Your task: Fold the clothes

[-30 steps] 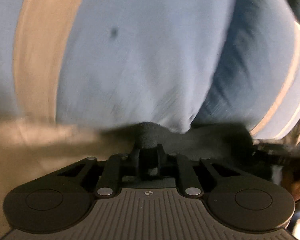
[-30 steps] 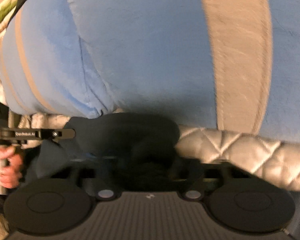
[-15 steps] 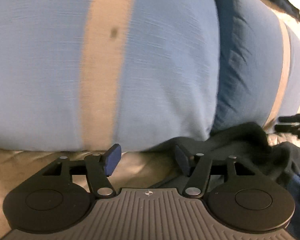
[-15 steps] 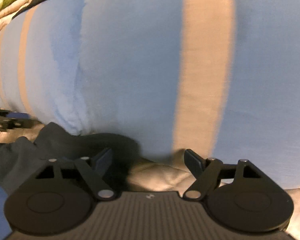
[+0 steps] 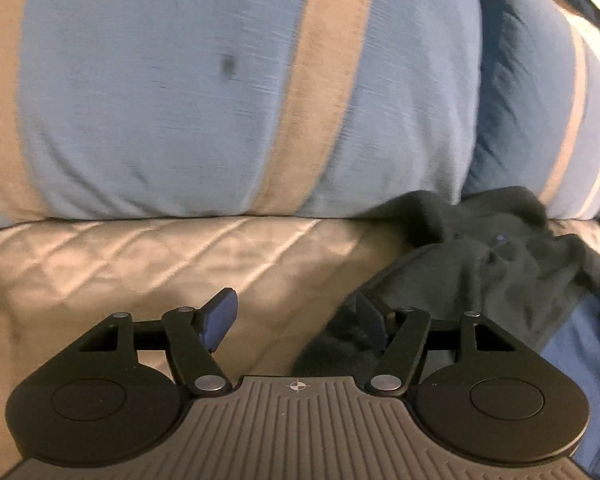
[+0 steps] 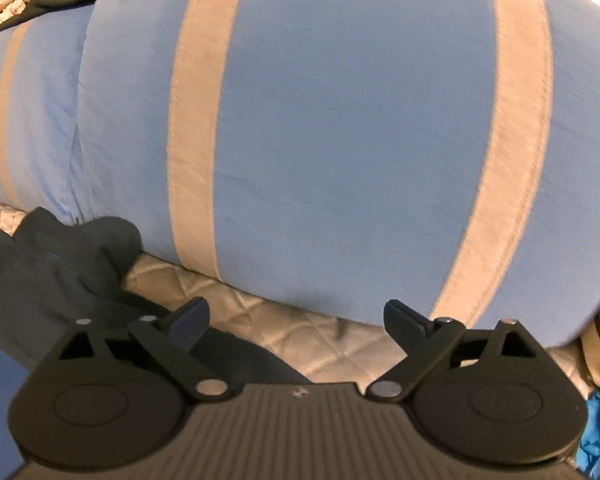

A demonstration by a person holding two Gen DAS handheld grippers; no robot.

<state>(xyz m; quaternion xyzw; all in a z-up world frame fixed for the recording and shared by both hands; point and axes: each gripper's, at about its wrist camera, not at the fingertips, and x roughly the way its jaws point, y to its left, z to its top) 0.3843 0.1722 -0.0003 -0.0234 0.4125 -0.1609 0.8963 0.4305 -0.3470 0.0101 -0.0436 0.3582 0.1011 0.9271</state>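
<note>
Both tongs just opened, released dark garment (image 5: 480, 264); left tongs (image 5: 296, 320) and right tongs (image 6: 296, 326) empty over quilt (image 5: 140, 264).

Striped blue pillows (image 6: 340, 140) on quilted bedcover (image 5: 140, 264).

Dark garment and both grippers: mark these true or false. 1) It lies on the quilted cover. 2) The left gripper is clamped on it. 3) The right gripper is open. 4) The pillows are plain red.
1) True: the dark garment lies bunched on the quilted cover.
2) False: the left gripper is open; its jaws have just been opening, nothing pinched.
3) True: the right gripper is wide open and empty.
4) False: the pillows are blue with tan stripes.
</note>
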